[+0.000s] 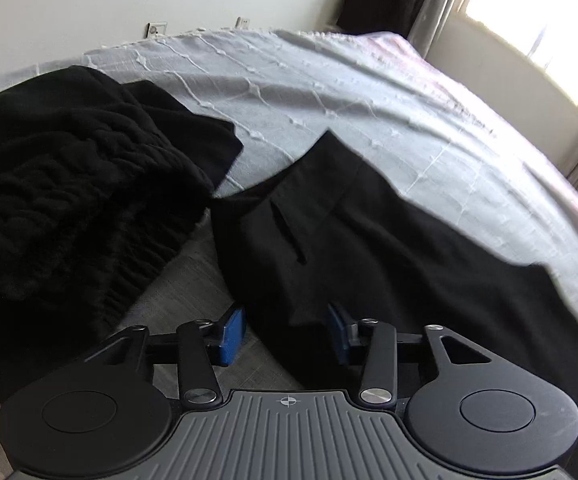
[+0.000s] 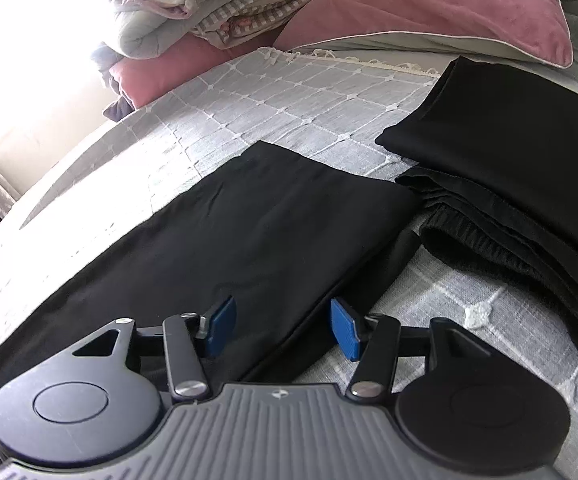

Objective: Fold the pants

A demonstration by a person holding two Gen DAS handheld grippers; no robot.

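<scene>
Two grippers stand open over a bed (image 1: 329, 92) covered by a pale grey woven spread with a raised white grid and small tufts at the crossings.

Largest item: the black pants (image 2: 249, 216), the task's thing, lying flat directly ahead of and under both grippers. The cloth is thin, smooth and matte, folded to a long slab with a straight edge. In the left wrist view a slit pocket and waistband lie just ahead of the left gripper (image 1: 285, 330).

Second: a heap of black ribbed, elastic-gathered cloth (image 1: 61, 200), bulky and crumpled, to the left of the left gripper and just beside the pants. In the right wrist view a neat stack of folded black garments (image 2: 521, 168) sits ahead and to the right of the right gripper (image 2: 283, 328).

Smaller: pink velvety pillows (image 2: 429, 12) and rolled bedding, well ahead.

Gripper state: left jaws moderately apart, right jaws wide; nothing is pinched by either.

Risks, as judged:
- Black on black: a jaw may catch the neighbouring heap instead of the pants.
- Slippery thin cloth may slide, so layers shift and the fold goes askew.
- A pad may snag the spread's tufts and lift the cover with the pants.
- Window glare washes out the far edge, so alignment there is uncertain.
</scene>
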